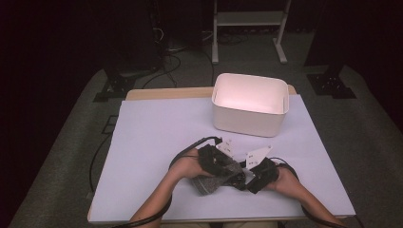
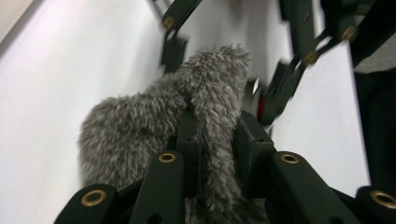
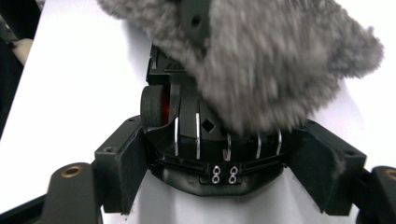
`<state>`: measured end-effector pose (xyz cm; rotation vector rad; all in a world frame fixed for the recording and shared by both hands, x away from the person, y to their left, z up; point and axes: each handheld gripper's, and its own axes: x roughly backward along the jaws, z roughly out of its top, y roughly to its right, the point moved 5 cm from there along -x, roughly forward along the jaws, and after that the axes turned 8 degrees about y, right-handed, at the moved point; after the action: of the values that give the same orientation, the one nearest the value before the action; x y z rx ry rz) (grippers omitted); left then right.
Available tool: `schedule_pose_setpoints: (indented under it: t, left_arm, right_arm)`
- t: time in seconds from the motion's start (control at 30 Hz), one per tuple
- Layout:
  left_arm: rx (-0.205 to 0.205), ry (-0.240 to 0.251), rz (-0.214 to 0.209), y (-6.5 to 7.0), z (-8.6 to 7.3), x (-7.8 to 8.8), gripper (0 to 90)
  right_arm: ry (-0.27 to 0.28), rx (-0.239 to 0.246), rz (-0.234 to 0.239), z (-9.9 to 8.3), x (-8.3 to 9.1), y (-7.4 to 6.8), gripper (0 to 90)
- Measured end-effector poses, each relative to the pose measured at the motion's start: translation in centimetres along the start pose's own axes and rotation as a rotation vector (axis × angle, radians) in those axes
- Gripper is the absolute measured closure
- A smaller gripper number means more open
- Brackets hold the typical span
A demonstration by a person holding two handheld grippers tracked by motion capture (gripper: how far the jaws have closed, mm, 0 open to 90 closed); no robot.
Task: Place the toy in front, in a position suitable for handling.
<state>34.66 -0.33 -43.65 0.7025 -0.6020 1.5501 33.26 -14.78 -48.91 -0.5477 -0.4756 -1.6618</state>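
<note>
A grey fuzzy cloth (image 1: 209, 183) lies low over the white table cover (image 1: 157, 137), near the front edge between both hands. My left gripper (image 2: 217, 140) is shut on a fold of this fuzzy cloth (image 2: 140, 126), which bulges out beyond the jaws. My right gripper (image 3: 226, 163) stands open with its jaws wide apart. The left gripper's black body sits just in front of the right jaws, with the fuzzy cloth (image 3: 261, 60) hanging above it. In the high view the left gripper (image 1: 227, 170) and right gripper (image 1: 249, 179) meet tip to tip.
A white open bin (image 1: 247, 121) stands at the back right of the table, beyond the grippers. Bare table cover stretches to the left. Cables (image 1: 183, 154) trail from both grippers. On the floor behind the table stand a white frame (image 1: 247, 21) and dark stands.
</note>
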Motion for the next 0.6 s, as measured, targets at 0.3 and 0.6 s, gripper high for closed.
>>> schedule_pose_setpoints:
  t: [0.3, 0.6]
  left_arm:
    - [0.094, 0.014, 0.017, -0.5, -3.6, 2.4, 73.3]
    - [0.076, 0.032, -0.014, 0.1, -3.4, 1.7, 73.1]
  right_arm:
    - [-0.024, -0.016, 0.022, -0.2, -0.1, 0.3, 22.7]
    - [-0.042, -0.138, 0.048, 1.5, 0.4, 0.8, 16.2]
